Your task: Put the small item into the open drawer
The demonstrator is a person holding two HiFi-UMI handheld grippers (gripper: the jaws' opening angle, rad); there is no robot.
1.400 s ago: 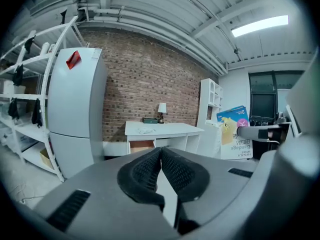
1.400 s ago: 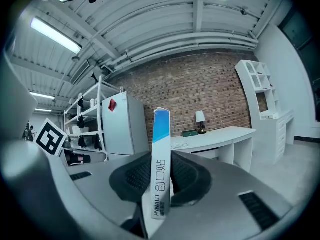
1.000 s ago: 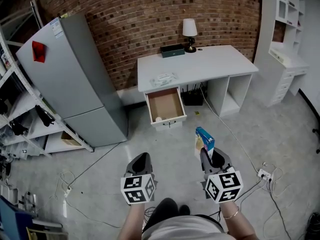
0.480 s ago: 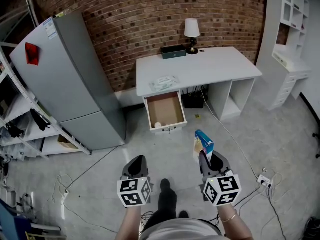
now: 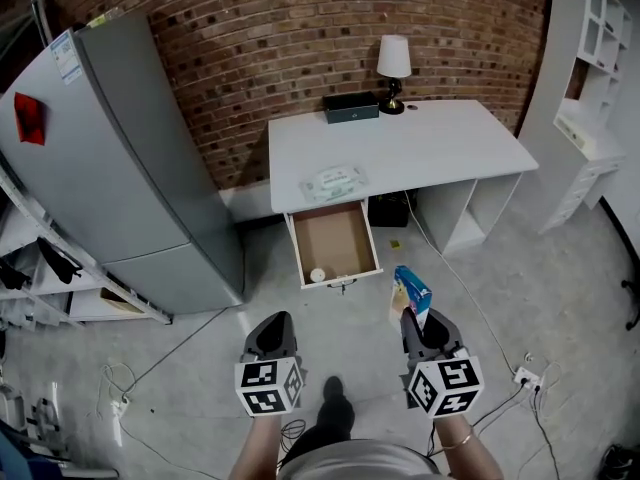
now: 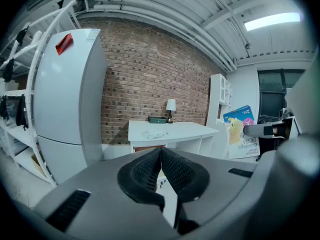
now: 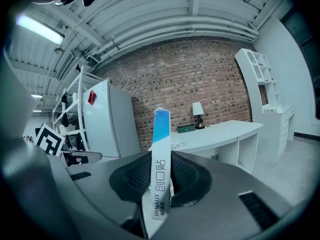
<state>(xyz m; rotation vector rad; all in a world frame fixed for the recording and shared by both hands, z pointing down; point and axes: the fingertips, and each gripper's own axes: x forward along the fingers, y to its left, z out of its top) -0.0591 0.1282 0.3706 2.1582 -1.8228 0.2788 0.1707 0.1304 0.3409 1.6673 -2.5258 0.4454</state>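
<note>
My right gripper (image 5: 418,320) is shut on a small blue-and-white box (image 5: 409,292), held upright above the floor; the same box (image 7: 160,159) stands edge-on between the pads in the right gripper view. The white desk's open drawer (image 5: 332,241) lies ahead and to the left of the box, with a small white round item (image 5: 317,275) in its near left corner. My left gripper (image 5: 272,331) hangs beside the right one, its jaws together with nothing between them, as its view shows (image 6: 160,165).
A white desk (image 5: 400,148) stands against the brick wall with a lamp (image 5: 393,65), a dark box (image 5: 350,107) and a packet (image 5: 332,183) on top. A grey fridge (image 5: 110,158) stands left. Cables (image 5: 470,278) run over the floor at right.
The view has moved forward: the desk and drawer are nearer and lower in the picture. Both grippers keep their places, and the box stays in the right one.
</note>
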